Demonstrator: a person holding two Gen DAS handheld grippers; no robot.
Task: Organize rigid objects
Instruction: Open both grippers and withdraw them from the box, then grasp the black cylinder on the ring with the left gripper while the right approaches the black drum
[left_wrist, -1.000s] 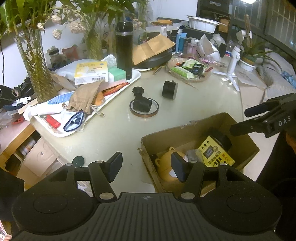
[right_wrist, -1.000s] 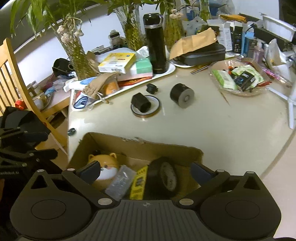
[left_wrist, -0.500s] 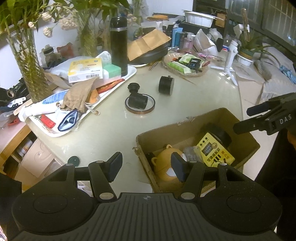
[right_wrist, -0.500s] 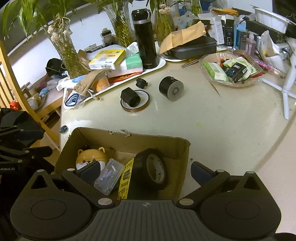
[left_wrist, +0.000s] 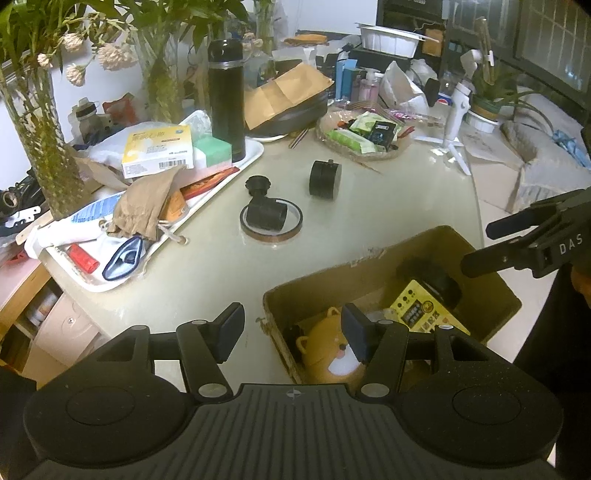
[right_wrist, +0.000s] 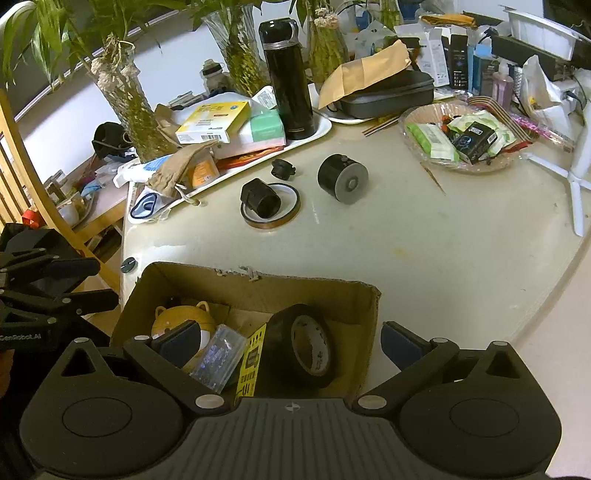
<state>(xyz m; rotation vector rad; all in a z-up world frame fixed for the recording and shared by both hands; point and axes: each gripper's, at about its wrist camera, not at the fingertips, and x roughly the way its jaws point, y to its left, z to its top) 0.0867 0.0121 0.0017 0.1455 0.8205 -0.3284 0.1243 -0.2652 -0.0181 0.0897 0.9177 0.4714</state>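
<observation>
A cardboard box (left_wrist: 369, 258) (right_wrist: 258, 280) stands at the table's near edge. It holds a yellow bear toy (left_wrist: 328, 350), a yellow device (left_wrist: 424, 314), a black tape roll (right_wrist: 306, 343) and a clear plastic case (right_wrist: 218, 358). Farther back on the table lie a black cylinder (left_wrist: 325, 179) (right_wrist: 341, 177), a small black cap (left_wrist: 257, 183) (right_wrist: 282, 170) and a short black tube (left_wrist: 266, 216) (right_wrist: 260, 197) resting on an amber tape ring (left_wrist: 271, 232). My left gripper (left_wrist: 291, 330) hovers open over the box's left corner. Above the box hangs my right gripper (right_wrist: 290, 343), wide open and holding nothing.
A white tray (left_wrist: 255, 155) at the left carries a black flask (left_wrist: 225, 99), boxes and a cloth pouch. Glass vases with plants (left_wrist: 40, 140) stand behind it. A snack basket (right_wrist: 461, 136) and a white tripod (left_wrist: 456, 122) sit at the back right. A wooden chair (right_wrist: 33, 184) stands left.
Both views shift only slightly. Nothing on the table or in the box has moved, and both grippers stay open as before.
</observation>
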